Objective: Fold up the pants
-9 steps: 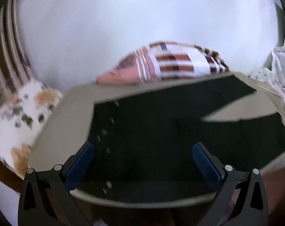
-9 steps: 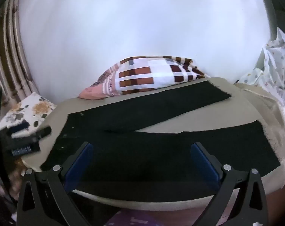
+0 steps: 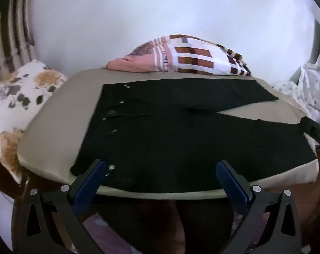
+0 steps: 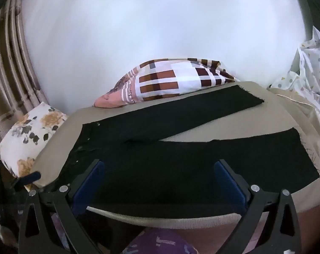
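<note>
- Pants (image 3: 181, 139) flat on pad (image 3: 60, 110), legs splayed, unfolded
- Left gripper (image 3: 163, 175), right gripper (image 4: 160, 175): wide open, empty, near waistband-side hem
- Next, likely: pinch near leg, fold onto far leg

- Plaid pillow (image 3: 187, 58): one line of small printed lettering runs along a pale stripe near its pink end. It shows in both wrist views (image 4: 170, 80). The characters are too small and blurred to read.
- Pants (image 3: 181, 127): metal studs at the waist carry no readable marking.
- Floral cushion (image 3: 22, 93): pattern only, no text.
- No other label, brand, number or sign is legible in either view.
</note>
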Demonstrator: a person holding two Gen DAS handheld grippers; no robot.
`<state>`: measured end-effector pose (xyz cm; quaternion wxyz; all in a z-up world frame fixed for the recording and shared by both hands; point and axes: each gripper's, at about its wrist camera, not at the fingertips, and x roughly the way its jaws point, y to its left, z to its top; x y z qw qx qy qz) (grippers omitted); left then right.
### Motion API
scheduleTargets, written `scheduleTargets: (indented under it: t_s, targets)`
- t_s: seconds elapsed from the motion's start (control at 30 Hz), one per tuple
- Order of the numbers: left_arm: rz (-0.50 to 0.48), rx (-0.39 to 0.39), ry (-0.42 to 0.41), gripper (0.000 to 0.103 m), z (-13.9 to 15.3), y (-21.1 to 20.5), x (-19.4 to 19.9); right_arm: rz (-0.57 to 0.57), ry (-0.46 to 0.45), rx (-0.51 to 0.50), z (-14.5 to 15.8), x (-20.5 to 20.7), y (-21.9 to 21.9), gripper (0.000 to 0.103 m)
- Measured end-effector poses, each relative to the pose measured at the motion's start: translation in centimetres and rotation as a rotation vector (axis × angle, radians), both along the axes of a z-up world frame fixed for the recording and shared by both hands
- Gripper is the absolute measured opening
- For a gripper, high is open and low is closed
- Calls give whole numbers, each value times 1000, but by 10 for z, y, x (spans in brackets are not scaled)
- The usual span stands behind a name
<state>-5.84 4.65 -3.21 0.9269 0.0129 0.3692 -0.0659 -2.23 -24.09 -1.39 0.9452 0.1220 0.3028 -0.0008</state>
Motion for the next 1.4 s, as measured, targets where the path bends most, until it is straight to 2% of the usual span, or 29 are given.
scheduleTargets:
  t_s: [0.07,0.23,0.3,0.37,0.43,0.53,0.6,0.7,0.8,0.9,1.03,1.13,1.23,1.4]
  targets:
    - [-5,-18,18,103,1,7,-6,10,8,38,-7,2,-6,103]
    - [-76,7,125,103,1,-8,1,34,24,20,-11,9,1,103]
    - [-116,-3,130,103,1,-11,0,41,26,10,-11,12,3,103]
    - [-146,-61,113,103,4,-8,3,49,28,8,-14,11,5,103]
    - [-130,-54,84,103,7,-10,10,53,42,6,-17,13,6,103]
    - [-176,-72,87,103,6,-9,29,49,65,10,-22,18,7,103]
    - [-135,-66,90,103,6,-2,53,45,83,8,-26,23,8,103]
    - [-14,-78,70,103,6,19,100,51,107,-3,-29,32,11,103]
    - [98,-70,35,103,4,60,153,58,117,-24,-29,42,13,103]
    - [136,-41,34,103,-7,98,192,62,128,-37,-30,53,13,103]
    - [130,-40,147,102,-32,148,260,57,174,-15,-41,73,11,103]
    - [79,-115,231,98,-55,175,306,56,215,2,-51,88,13,103]
    - [36,-148,286,97,-75,183,335,61,238,-15,-56,101,18,103]
    - [-40,-122,335,94,-103,182,374,66,269,-33,-64,119,25,103]
